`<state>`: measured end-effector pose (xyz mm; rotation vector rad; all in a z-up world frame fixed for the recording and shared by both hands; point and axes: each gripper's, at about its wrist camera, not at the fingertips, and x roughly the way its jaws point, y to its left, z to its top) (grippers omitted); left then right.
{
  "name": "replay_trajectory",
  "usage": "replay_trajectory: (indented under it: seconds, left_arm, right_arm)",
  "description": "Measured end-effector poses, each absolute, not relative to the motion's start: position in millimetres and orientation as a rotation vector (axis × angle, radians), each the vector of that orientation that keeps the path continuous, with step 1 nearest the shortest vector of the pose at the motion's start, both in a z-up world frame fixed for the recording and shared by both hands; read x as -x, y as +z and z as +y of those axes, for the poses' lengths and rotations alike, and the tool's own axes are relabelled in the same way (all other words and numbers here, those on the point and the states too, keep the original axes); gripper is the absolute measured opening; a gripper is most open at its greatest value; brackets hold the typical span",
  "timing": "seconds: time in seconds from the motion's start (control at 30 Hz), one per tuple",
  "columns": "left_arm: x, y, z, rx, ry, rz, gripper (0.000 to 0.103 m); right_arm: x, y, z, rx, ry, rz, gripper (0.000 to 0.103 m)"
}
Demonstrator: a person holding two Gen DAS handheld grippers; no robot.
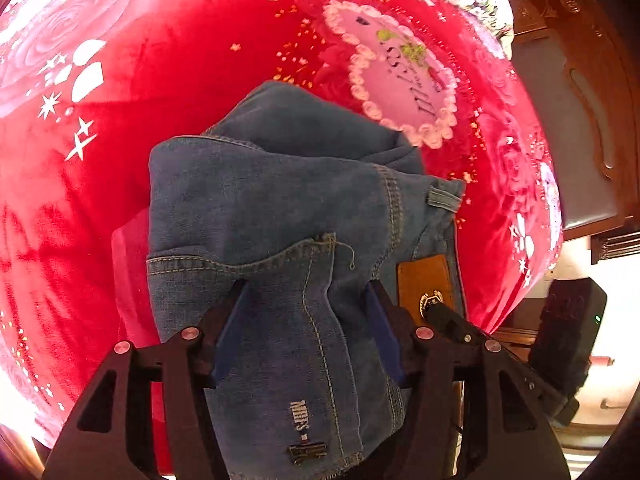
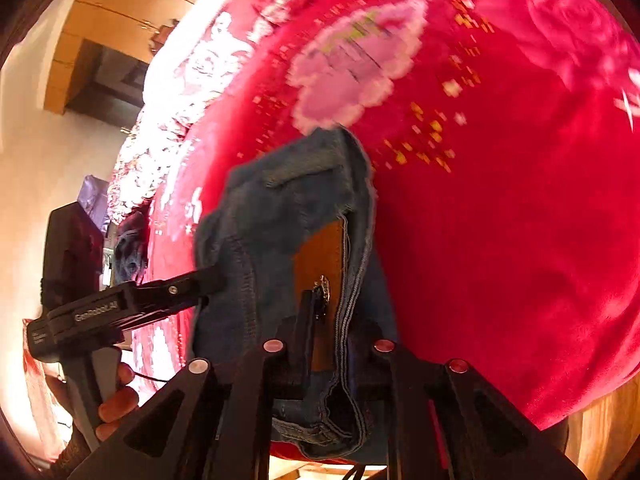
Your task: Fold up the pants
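Blue denim pants (image 1: 280, 200) lie bunched on a red blanket, waistband near me, with a brown leather patch (image 1: 424, 284) at the right. My left gripper (image 1: 306, 300) straddles a fold of denim by the back pocket, its blue pads (image 1: 232, 332) pressed against the cloth on both sides. My right gripper (image 2: 328, 320) is shut on the waistband at the leather patch (image 2: 320, 264); its tip shows in the left wrist view (image 1: 444, 318). The pants (image 2: 280, 208) hang up from the blanket between both grippers. The left gripper's body (image 2: 120, 308) shows at left in the right wrist view.
The red floral blanket (image 1: 160, 100) with a pink heart print (image 1: 400, 76) covers the bed. Dark wooden furniture (image 1: 592, 100) stands past the bed's right edge. A wooden cabinet (image 2: 100, 32) and the hand holding the left gripper (image 2: 116, 400) show at left.
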<state>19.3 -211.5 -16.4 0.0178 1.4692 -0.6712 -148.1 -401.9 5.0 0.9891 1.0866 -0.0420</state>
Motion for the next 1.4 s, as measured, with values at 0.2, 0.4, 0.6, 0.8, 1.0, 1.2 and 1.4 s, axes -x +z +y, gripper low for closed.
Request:
replay_trajectory:
  seconds: [0.2, 0.4, 0.6, 0.8, 1.0, 1.2, 1.4]
  left_arm:
    - [-31.0, 12.8, -155.5, 0.082, -0.649, 1.393, 0.058]
    - [-48.5, -15.7, -154.8, 0.148, -0.56, 1.494, 0.058]
    - [-41.4, -34.3, -187.1, -0.164, -0.467, 1.402, 0.059]
    - [-43.2, -19.7, -174.0, -0.155, -0.469, 1.361, 0.058]
    - [-33.5, -15.1, -170.6, -0.172, -0.493, 1.358, 0.058]
    - [-3.3, -2.5, -152.5, -0.029, -0.621, 1.44, 0.059]
    - [34.0, -37.6, -153.7, -0.02, -0.659, 1.596, 0.068]
  right_arm:
    - [150.1, 39.3, -428.8, -0.941, -0.062, 1.004, 0.024]
    - [101.8, 36.9, -430.1, -0.943, -0.078, 0.986, 0.034]
    - [63.9, 15.8, -404.2, -0.747, -0.103, 1.132, 0.028]
    - [86.1, 47.0, -410.8, -0.746, -0.088, 1.07, 0.028]
    - [125.5, 66.8, -414.4, -0.741, -0.074, 1.108, 0.037]
    - [166.1, 50.6, -423.3, -0.846, -0.122, 1.157, 0.041]
    - [171.0, 30.2, -404.7, -0.909, -0.014, 1.173, 0.032]
